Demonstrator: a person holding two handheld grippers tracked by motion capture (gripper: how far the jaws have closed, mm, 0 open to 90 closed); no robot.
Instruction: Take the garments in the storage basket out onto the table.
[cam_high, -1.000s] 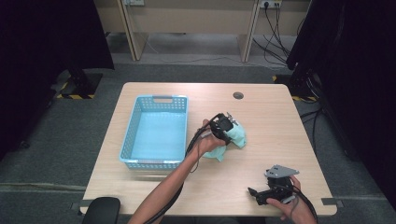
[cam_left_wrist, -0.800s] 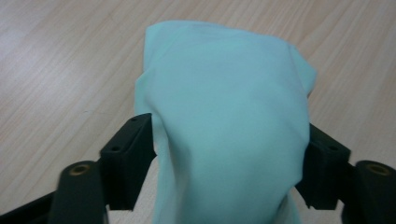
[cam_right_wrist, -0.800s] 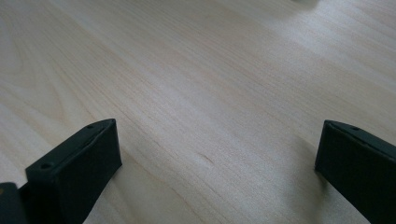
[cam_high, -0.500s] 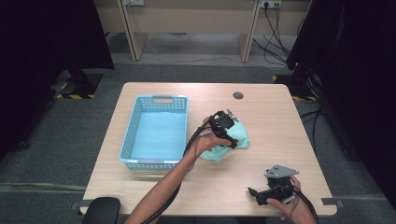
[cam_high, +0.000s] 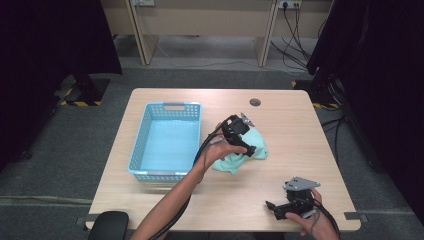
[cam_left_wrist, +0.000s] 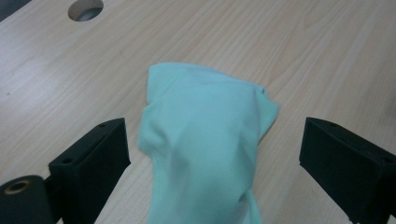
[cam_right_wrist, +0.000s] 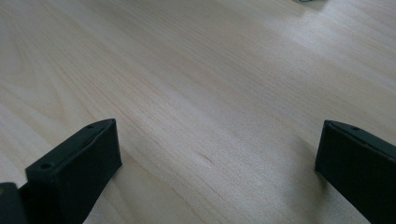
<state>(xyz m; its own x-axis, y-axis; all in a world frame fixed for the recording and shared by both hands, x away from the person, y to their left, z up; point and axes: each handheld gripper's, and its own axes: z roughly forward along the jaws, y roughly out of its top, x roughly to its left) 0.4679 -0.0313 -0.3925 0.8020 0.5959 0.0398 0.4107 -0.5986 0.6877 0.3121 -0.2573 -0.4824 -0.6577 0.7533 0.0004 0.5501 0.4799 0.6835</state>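
Observation:
A mint-green cloth lies crumpled on the wooden table, just right of a light blue plastic basket. My left gripper hovers over the cloth's far part, pointing down and to the right. Its jaws have just been opening. In the left gripper view the cloth sits between the wide-apart jaws of the left gripper, and neither pad presses on it. My right gripper rests near the table's front right edge. In its own view the right gripper stands open over bare wood.
The basket is empty and takes up the table's left half. A round cable hole sits near the far edge, also in the left gripper view as the hole. Bare tabletop lies right of the cloth.
The left gripper has let go of the cloth and lifted slightly off it; the cloth has settled on the table. The right gripper has kept still.

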